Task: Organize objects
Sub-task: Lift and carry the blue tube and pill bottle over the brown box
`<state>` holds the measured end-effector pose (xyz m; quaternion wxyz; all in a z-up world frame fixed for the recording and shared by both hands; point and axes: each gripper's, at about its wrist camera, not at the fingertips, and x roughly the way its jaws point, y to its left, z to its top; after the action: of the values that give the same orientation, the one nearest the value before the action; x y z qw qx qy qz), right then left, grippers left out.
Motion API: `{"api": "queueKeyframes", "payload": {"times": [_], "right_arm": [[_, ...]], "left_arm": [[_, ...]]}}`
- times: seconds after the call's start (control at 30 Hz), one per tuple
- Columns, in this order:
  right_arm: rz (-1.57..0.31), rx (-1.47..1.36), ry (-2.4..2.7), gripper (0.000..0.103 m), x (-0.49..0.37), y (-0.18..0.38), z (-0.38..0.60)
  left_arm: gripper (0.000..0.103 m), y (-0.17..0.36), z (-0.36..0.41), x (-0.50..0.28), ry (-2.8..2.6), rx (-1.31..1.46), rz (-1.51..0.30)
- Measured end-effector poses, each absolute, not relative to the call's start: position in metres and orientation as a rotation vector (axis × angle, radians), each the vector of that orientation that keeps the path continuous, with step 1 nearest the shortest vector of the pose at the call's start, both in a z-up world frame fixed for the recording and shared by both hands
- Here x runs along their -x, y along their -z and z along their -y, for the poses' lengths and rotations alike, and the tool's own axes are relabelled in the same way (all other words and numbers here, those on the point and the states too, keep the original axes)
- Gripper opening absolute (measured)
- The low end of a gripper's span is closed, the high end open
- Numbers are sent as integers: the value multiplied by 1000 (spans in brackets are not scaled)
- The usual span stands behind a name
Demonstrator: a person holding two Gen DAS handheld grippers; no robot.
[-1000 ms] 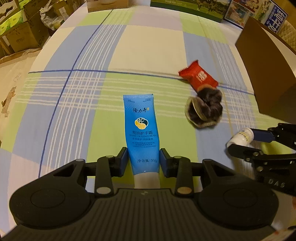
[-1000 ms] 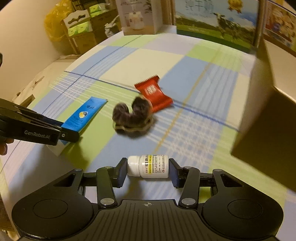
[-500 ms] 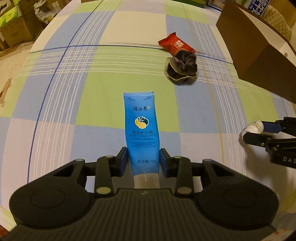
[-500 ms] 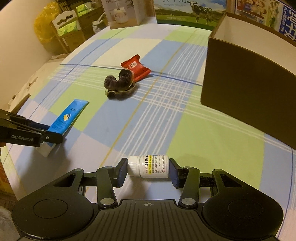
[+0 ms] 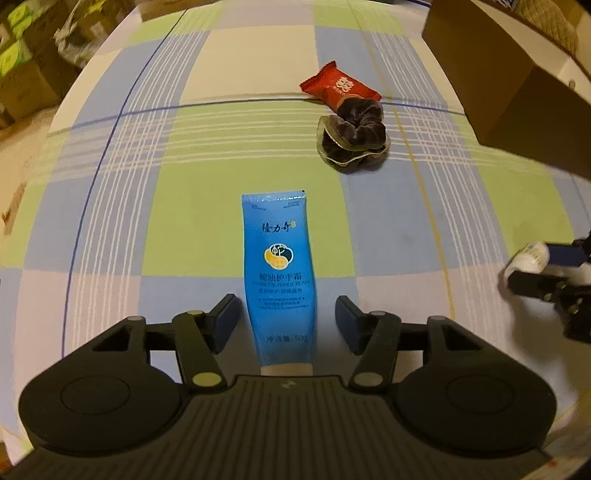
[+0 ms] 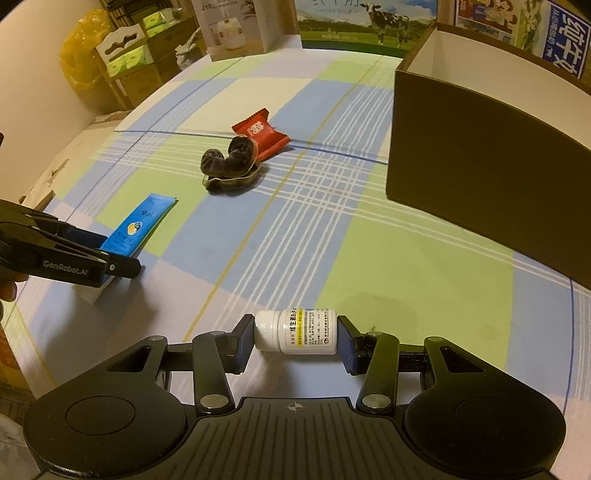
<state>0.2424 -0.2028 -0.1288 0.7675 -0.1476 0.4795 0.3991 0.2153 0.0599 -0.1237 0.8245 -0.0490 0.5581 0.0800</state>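
Note:
A blue hand-cream tube (image 5: pixel 279 258) lies on the checked cloth, cap end toward my left gripper (image 5: pixel 286 317). The left jaws are opening and stand apart from the tube's sides, with a gap at each pad. In the right wrist view the same tube (image 6: pixel 142 225) shows beside the left gripper (image 6: pixel 118 254). My right gripper (image 6: pixel 295 336) is shut on a white pill bottle (image 6: pixel 299 330), held sideways by cap and base just over the cloth. A dark brown scrunchie (image 5: pixel 354 133) and a red snack packet (image 5: pixel 338 86) lie touching each other farther off.
A large brown cardboard box (image 6: pixel 480 147) with an open top stands at the right. Printed cartons (image 6: pixel 362 22) line the far edge of the cloth. Stacked boxes and a yellow bag (image 6: pixel 79 55) sit off to the left. The cloth's near edge runs just below both grippers.
The left jaws have spread off the tube, which now lies free between them. The right gripper drew back from the scrunchie with the bottle, then held still.

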Motion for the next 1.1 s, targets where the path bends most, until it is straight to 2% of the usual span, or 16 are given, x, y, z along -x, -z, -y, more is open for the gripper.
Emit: {"api": "queueKeyframes", "payload": {"times": [0.2,0.7,1.1], "right_arm": [[-1041,310,-849,44,-243,127,208],[-1009,269,-818,44,-252,114,225],[-971,244,-813,44,-259,98,237]], "left_arm": [[36,121,-64,-217,-180,112,-1176],[35,114,-69,-210,-212,138,-1168],[35,87,-65,-205,-226,146,-1102]]}}
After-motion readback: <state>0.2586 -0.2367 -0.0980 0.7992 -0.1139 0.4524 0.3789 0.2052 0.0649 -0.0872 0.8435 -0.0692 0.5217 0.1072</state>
